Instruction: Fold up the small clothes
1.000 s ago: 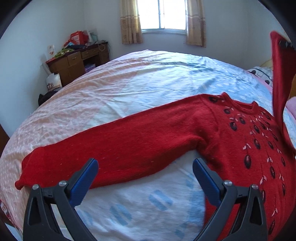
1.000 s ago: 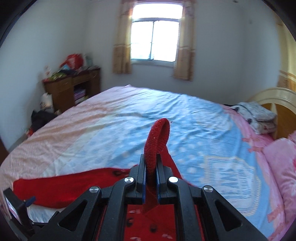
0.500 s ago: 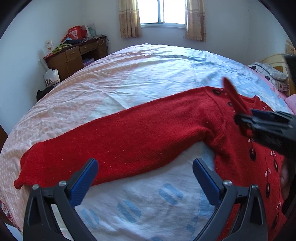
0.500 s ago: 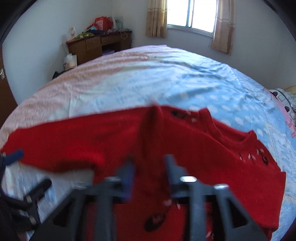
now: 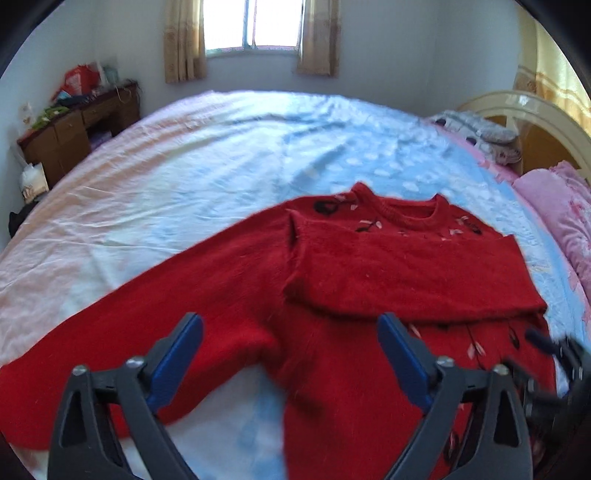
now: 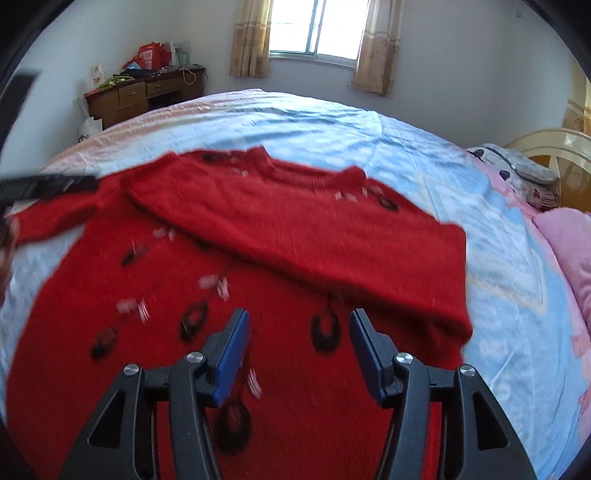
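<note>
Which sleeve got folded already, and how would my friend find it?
Find the big bed with the red sweater spread on it. The folded sleeve lies flat across the chest just below the neckline, while the other sleeve stretches straight out over the sheet.

**Daylight bedroom, fisheye blur**

Daylight is pouring in through the overexposed window point(image 5: 255, 26), brightening the bed point(image 5: 221, 155). Motion blur is smearing the red sweater point(image 6: 295, 229) in both views. Fisheye distortion is bending the edges, with corners vignetting black.
</note>
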The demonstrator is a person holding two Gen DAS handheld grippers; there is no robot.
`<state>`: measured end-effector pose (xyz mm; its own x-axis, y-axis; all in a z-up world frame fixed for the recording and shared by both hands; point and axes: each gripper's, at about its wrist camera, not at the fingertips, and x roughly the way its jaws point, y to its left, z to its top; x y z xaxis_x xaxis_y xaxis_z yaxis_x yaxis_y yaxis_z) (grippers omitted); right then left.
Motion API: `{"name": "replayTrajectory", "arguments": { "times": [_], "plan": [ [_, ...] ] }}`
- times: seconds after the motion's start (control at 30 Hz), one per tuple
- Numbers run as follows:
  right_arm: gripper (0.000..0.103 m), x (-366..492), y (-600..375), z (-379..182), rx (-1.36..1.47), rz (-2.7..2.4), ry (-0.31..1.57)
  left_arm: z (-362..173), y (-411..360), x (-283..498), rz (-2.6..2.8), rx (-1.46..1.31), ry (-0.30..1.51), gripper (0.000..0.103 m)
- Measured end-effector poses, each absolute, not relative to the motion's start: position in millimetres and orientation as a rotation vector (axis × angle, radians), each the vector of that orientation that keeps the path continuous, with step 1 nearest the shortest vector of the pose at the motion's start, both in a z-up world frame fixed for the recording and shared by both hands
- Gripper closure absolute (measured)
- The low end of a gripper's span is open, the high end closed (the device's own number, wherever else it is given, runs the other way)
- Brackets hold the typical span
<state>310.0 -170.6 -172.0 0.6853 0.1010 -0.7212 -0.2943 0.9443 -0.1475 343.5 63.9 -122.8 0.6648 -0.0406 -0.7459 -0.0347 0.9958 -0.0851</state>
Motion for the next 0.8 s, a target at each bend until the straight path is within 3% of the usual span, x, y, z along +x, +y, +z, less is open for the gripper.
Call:
{"name": "replayTrajectory", "arguments": {
  "times": [0.13,0.2,0.23,0.27,0.3,0.67,0.8],
  "plan": [
    [0.038,301,-178,-175,-0.227,0.211,0.734,-145,62,380,0.010,-0.144,0.944,0.042],
    [0.036,302,-179,-175,-0.222,0.208,0.734,-151,64,390,0.000,-0.190,0.956,0.048],
    [0.034,302,-180,-176,-0.215,0.210,0.735,-150,65,390,-0.003,-0.210,0.925,0.060],
    [0.033,303,-182,-177,-0.202,0.212,0.737,-149,66,390,-0.011,-0.228,0.913,0.085],
    [0.030,304,-186,-177,-0.174,0.213,0.743,-148,67,389,-0.030,-0.260,0.915,0.089],
    [0.024,303,-187,-180,-0.161,0.202,0.735,-116,69,344,0.018,-0.256,0.774,0.093],
    [0.023,302,-190,-181,-0.149,0.206,0.735,-126,89,346,0.048,-0.347,0.813,0.093]
  ]
}}
